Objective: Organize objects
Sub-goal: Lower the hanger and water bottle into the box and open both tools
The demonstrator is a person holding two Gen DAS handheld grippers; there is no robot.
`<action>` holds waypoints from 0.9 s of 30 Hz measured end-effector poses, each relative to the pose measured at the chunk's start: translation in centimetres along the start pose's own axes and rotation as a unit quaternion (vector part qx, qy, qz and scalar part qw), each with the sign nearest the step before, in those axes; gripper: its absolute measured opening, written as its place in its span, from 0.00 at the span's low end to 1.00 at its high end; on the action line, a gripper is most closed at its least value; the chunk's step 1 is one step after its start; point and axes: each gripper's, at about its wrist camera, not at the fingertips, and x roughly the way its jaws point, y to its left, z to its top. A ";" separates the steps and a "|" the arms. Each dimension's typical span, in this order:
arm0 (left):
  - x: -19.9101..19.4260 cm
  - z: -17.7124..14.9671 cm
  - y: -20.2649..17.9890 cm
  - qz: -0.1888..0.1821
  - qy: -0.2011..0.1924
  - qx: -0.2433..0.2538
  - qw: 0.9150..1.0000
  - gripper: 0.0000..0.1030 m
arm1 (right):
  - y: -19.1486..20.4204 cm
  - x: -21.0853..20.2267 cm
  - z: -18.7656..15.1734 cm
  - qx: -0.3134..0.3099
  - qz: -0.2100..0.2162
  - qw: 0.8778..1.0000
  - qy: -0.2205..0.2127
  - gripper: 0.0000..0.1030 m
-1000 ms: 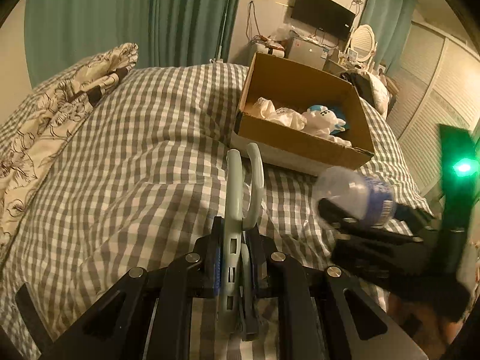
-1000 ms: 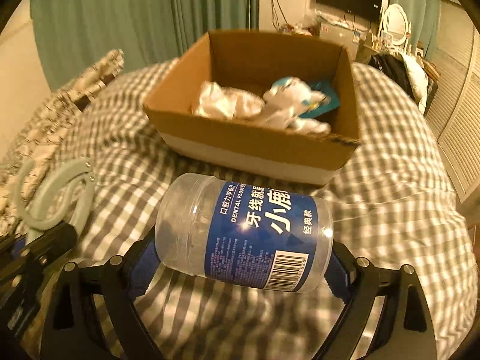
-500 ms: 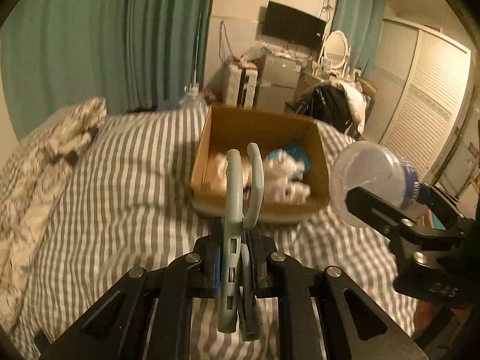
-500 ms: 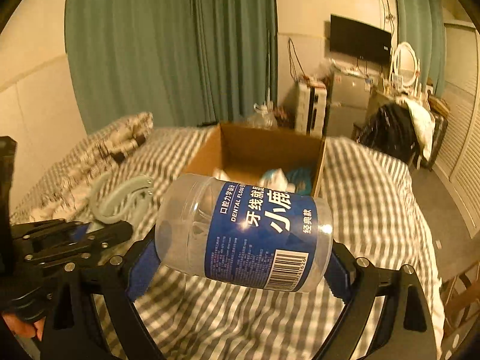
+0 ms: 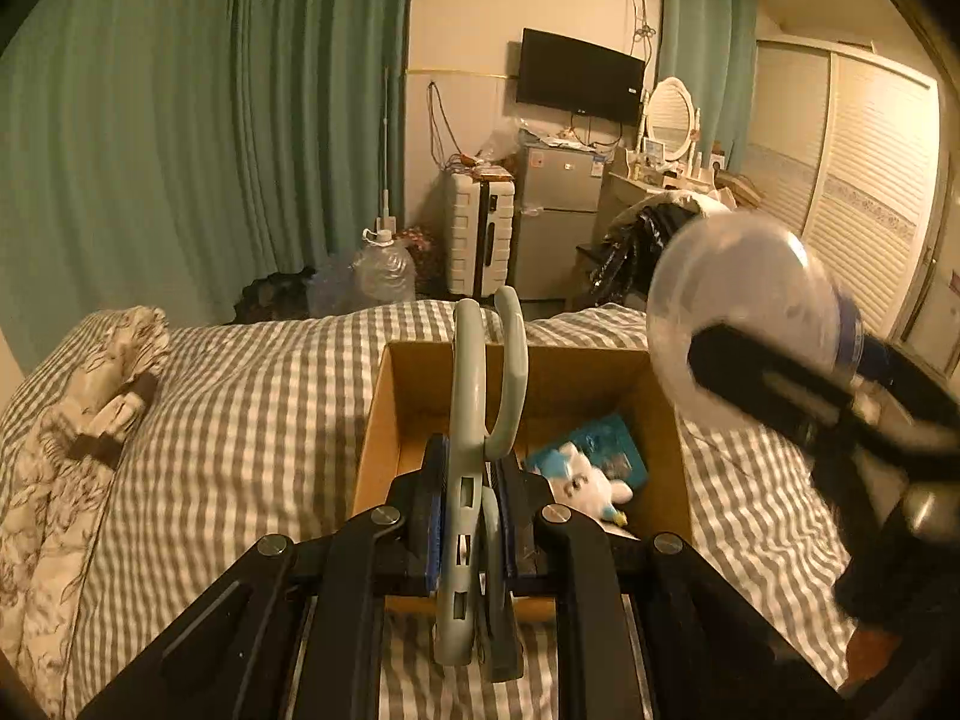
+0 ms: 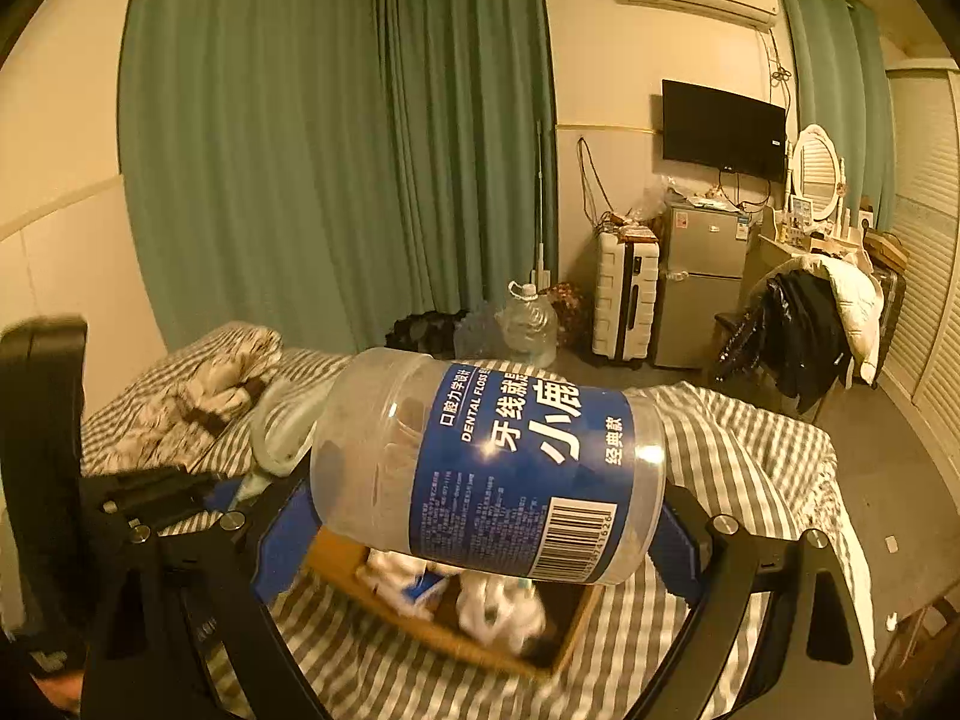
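Observation:
My left gripper [image 5: 474, 516] is shut on a pale green plastic clip [image 5: 483, 396], held over the near edge of an open cardboard box [image 5: 384, 420] on the bed. My right gripper [image 6: 480, 516] is shut on a clear dental floss jar with a blue label [image 6: 498, 468], held sideways above the box [image 6: 456, 630]. The jar also shows in the left wrist view [image 5: 744, 324], to the right of the box. The box holds a white and blue plush toy [image 5: 582, 480] and crumpled white items [image 6: 498, 606].
The box sits on a grey checked bedspread [image 5: 240, 420]. A patterned pillow [image 5: 72, 468] lies at the left. Beyond the bed stand green curtains [image 5: 210, 150], a water jug [image 5: 384, 270], a white suitcase [image 5: 480, 234], a small fridge [image 5: 558, 210] and a wardrobe [image 5: 870, 180].
Both grippers have risen and moved forward to stand over the box, still holding the clip and the jar. The views now take in the room beyond the bed.

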 end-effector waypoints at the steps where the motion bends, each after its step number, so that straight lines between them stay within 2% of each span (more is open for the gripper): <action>1: 0.7 0.2 0.0 -0.003 0.000 0.002 1.000 0.13 | -0.4 0.8 0.5 0.003 -0.002 1.000 -0.004 0.89; 6: 4.6 0.0 0.0 -0.021 0.010 -0.001 1.000 0.13 | -1.5 4.9 1.2 -0.003 0.002 1.000 0.003 0.89; 9: 6.8 -1.0 0.5 -0.030 0.024 -0.002 0.999 0.13 | -1.6 7.1 0.3 -0.002 -0.005 1.000 0.008 0.89; 15: 8.7 -2.5 1.1 -0.026 0.045 -0.001 0.999 0.17 | -2.9 10.8 -2.1 0.027 -0.007 0.998 0.049 0.90; 16: 8.6 -2.5 1.1 -0.024 0.046 -0.002 0.999 0.22 | -3.0 10.8 -2.2 0.028 -0.015 0.999 0.043 0.91; 18: 8.0 -2.4 1.1 -0.021 0.038 -0.004 0.999 0.48 | -3.0 10.4 -1.9 0.022 -0.031 0.999 0.033 0.94; 19: 7.6 -2.2 1.1 -0.016 0.030 -0.007 0.999 0.70 | -3.0 10.0 -1.6 0.018 -0.035 0.999 0.025 0.98; 20: 6.7 -2.1 1.1 -0.010 0.015 -0.012 1.000 0.77 | -3.0 9.5 -1.4 0.016 -0.039 0.999 0.015 1.00; 24: 4.0 -1.1 1.1 -0.013 -0.006 -0.018 1.000 0.78 | -2.8 7.0 -0.4 0.018 -0.037 0.999 -0.005 1.00; 27: 1.2 -0.3 0.8 -0.008 -0.022 -0.019 1.000 0.90 | -3.0 4.4 0.5 0.029 -0.039 0.999 -0.012 1.00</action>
